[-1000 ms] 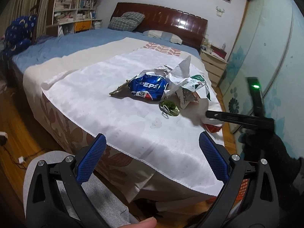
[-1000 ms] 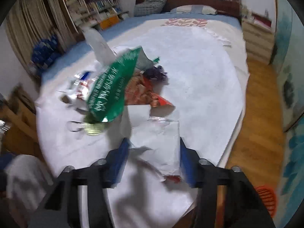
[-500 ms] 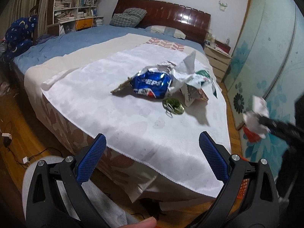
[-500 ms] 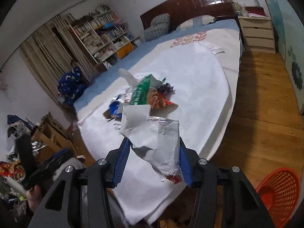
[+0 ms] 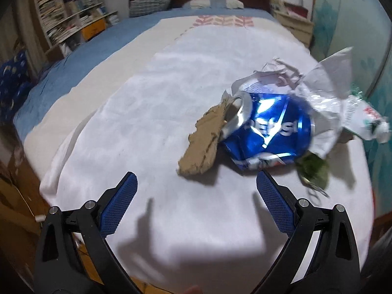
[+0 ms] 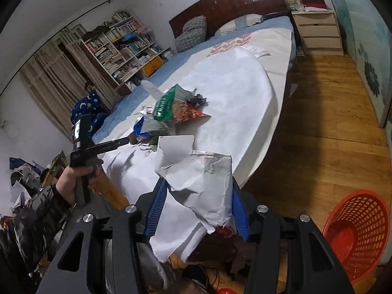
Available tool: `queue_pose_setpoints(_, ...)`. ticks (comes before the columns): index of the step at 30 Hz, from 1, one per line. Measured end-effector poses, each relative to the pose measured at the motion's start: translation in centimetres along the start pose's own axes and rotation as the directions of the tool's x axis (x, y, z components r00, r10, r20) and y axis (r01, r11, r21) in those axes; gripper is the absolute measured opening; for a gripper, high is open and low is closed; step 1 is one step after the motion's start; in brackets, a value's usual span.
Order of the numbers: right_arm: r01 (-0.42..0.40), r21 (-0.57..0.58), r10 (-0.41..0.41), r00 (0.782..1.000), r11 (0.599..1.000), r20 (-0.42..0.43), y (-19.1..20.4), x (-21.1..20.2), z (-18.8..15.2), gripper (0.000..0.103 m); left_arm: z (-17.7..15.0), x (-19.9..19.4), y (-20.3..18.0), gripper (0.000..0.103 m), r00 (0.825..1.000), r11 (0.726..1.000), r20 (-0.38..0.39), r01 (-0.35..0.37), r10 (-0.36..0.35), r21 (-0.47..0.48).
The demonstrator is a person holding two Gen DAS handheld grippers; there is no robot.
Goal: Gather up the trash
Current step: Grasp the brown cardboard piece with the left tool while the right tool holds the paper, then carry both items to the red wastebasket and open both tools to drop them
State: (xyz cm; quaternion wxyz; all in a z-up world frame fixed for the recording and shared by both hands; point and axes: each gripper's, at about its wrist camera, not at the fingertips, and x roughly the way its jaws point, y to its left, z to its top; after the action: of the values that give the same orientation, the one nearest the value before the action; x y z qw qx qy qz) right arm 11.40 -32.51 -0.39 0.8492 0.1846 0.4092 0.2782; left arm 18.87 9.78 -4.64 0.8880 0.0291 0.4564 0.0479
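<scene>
Your right hand-held gripper (image 6: 197,202) is clamped on a crumpled silver-white wrapper (image 6: 198,174), both blue pads pressed against its sides. It's off the foot corner of the bed (image 6: 245,93), above the wood floor (image 6: 318,122). The red basket (image 6: 355,230) sits on the floor, low and to the right of the wrapper (not under it).

Your left hand-held gripper (image 5: 196,205) is wide open with nothing between the pads, hovering over the white sheet (image 5: 159,112) just short of the trash pile. Nearest its fingers: a torn scrap of cardboard (image 5: 204,142), touching the crushed blue Pepsi can (image 5: 269,132). Crumpled white paper (image 5: 318,93) lies behind and right of the can, a green bit (image 5: 313,169) at its near right edge.

In the right wrist view your left hand (image 6: 78,174) shows holding its gripper, the fingers pointing at the pile.
</scene>
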Motion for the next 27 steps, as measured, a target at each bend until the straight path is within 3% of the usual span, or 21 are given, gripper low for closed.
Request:
queue_pose_setpoints(2, 0.005, 0.007, -0.005, 1.0, 1.0, -0.006, -0.3, 0.6, 0.2, 0.051, 0.4, 1.0, 0.6, 0.093, 1.0, 1.0, -0.02, 0.014, -0.015, -0.021)
queue_pose_setpoints(4, 0.011, 0.009, -0.011, 1.0, 1.0, -0.014, -0.5, 1.0, 0.3, 0.052, 0.6, 2.2, 1.5, 0.063, 0.997, 0.997, -0.054, 0.049, -0.052, -0.064)
queue_pose_setpoints(5, 0.013, 0.009, -0.013, 1.0, 1.0, -0.017, -0.4, 1.4, 0.5, 0.052, 0.6, 2.6, 1.6, 0.031, 0.996, 0.997, -0.072, 0.045, -0.049, -0.066)
queue_pose_setpoints(6, 0.017, 0.008, -0.017, 1.0, 1.0, -0.023, -0.4, 1.8, 0.6, 0.052, 0.5, 3.3, 1.8, 0.018, 0.994, 0.997, -0.102, 0.034, -0.041, -0.07)
queue_pose_setpoints(7, 0.022, 0.007, -0.022, 0.999, 1.0, -0.024, -0.4, 1.9, 0.6, 0.052, 0.5, 3.5, 1.9, 0.014, 0.993, 0.995, -0.108, 0.043, -0.052, -0.086)
queue_pose_setpoints(8, 0.024, 0.008, -0.024, 0.999, 1.0, -0.026, -0.5, 2.1, 0.7, 0.052, 0.6, 3.6, 1.9, 0.004, 0.993, 0.994, -0.102, 0.053, -0.063, -0.092)
queue_pose_setpoints(16, 0.028, 0.013, -0.028, 0.999, 1.0, -0.025, -0.7, 2.7, 1.1, 0.052, 0.8, -0.5, 1.5, 0.003, 0.994, 0.988, 0.006, 0.112, -0.112, -0.107)
queue_pose_setpoints(20, 0.027, -0.022, -0.027, 1.0, 0.999, 0.001, -0.1, 2.3, 2.2, 0.052, 1.9, -6.9, 1.2, 0.003, 0.982, 0.986, 0.137, 0.143, -0.131, -0.086)
queue_pose_setpoints(24, 0.021, -0.082, -0.011, 0.993, 0.996, 0.12, 1.9, -1.5, 6.3, 0.052, 4.6, -16.4, -2.1, 0.003, 0.935, 0.976, 0.286, 0.22, -0.21, -0.001)
queue_pose_setpoints(27, 0.057, -0.116, -0.029, 0.973, 0.992, 0.23, 2.7, -6.3, 9.0, 0.052, 6.7, -22.2, -7.0, 0.003, 0.875, 0.947, 0.365, 0.308, -0.319, 0.089)
